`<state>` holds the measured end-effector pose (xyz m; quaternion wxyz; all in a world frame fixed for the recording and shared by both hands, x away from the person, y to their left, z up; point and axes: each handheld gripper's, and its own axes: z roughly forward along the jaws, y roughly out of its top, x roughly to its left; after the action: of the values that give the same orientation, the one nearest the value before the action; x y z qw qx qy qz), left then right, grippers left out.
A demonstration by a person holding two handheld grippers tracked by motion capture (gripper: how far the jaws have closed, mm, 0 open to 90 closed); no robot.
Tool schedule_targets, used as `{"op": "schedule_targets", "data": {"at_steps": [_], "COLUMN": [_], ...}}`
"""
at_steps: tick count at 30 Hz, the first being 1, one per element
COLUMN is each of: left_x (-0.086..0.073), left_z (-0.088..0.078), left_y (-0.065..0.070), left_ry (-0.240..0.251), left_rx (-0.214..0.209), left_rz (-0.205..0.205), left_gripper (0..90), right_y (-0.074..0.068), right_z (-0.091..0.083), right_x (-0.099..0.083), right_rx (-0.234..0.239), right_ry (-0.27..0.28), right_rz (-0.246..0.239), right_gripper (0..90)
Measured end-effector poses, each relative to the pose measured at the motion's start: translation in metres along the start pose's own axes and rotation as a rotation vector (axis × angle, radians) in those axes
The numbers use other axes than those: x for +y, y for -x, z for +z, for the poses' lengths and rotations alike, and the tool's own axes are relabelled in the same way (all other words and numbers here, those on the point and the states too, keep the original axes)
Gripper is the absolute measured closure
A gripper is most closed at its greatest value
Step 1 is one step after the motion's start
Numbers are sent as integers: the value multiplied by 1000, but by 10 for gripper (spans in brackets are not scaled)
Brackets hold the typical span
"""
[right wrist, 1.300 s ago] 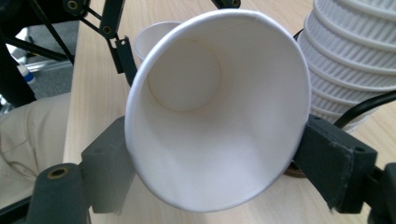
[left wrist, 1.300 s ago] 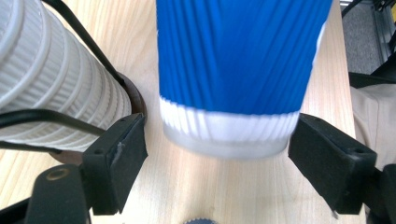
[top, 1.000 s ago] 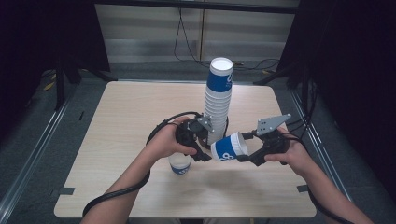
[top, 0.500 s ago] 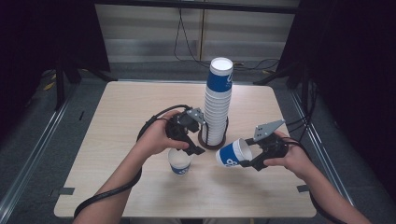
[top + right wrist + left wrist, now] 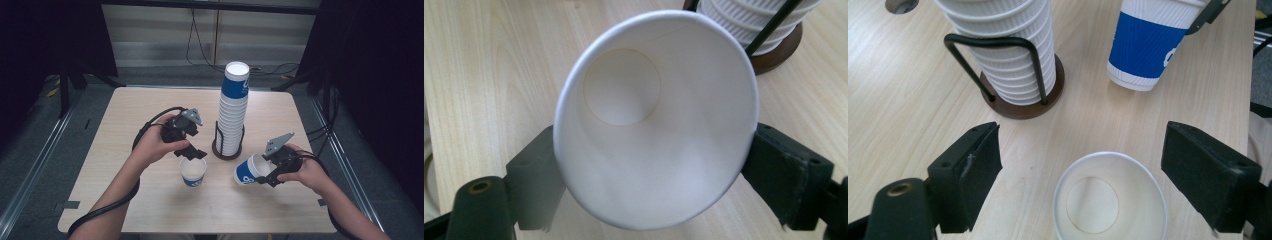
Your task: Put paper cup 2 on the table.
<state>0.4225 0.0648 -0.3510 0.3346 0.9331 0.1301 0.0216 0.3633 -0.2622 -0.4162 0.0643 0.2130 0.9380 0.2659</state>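
item: left gripper (image 5: 194,152), centre-left of the high view, held in the person's left hand (image 5: 155,145). jaws stand wide apart and have just been opening; nothing pressed between them. in the left gripper view the pads sit clear on either side of the cup below.

item: upright cup (image 5: 193,171), white and blue paper, standing on the table (image 5: 125,115) just below the left gripper, centre of the high view. in the left gripper view its open mouth (image 5: 1109,200) lies at lower centre, between the jaws but apart from both.

item: right gripper (image 5: 267,175), lower right of centre in the high view, held in the person's right hand (image 5: 307,172). jaws clamped on a second cup, one pad on each side of its wall near the rim.

item: held cup (image 5: 248,171), white with blue band, tilted on its side, mouth turned toward the right hand, base toward frame left. in the right gripper view its white inside (image 5: 654,115) takes up the middle of the frame.

item: cup stack (image 5: 233,110), tall column of nested cups, upper centre of the high view, standing in a black wire holder (image 5: 227,145) on a round dark base, between the two grippers and a little above them.
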Motion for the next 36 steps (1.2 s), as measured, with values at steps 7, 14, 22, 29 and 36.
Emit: {"op": "schedule_targets", "data": {"at_steps": [7, 14, 22, 29, 36], "left_x": [-8, -18, -34, -40, -47], "left_z": [-3, -7, -8, -8, -4], "left_y": [-4, -9, -13, -18, -21], "left_ry": [6, -7, -8, -26, -22], "left_rx": [18, 33, 47, 57, 62], "left_rz": [-28, -34, -66, -66, -86], "left_gripper": [162, 163, 164, 165, 165], "right_y": [-1, -2, -2, -5, -7], "right_z": [8, 3, 6, 7, 6], "right_x": [3, 11, 8, 4, -4], "right_rx": [-3, -1, -4, -13, 1], "right_ry": [-36, -6, 8, 32, 78], "right_rz": [-19, -37, -46, -67, -55], "right_gripper": [150, 164, 162, 155, 132]}}
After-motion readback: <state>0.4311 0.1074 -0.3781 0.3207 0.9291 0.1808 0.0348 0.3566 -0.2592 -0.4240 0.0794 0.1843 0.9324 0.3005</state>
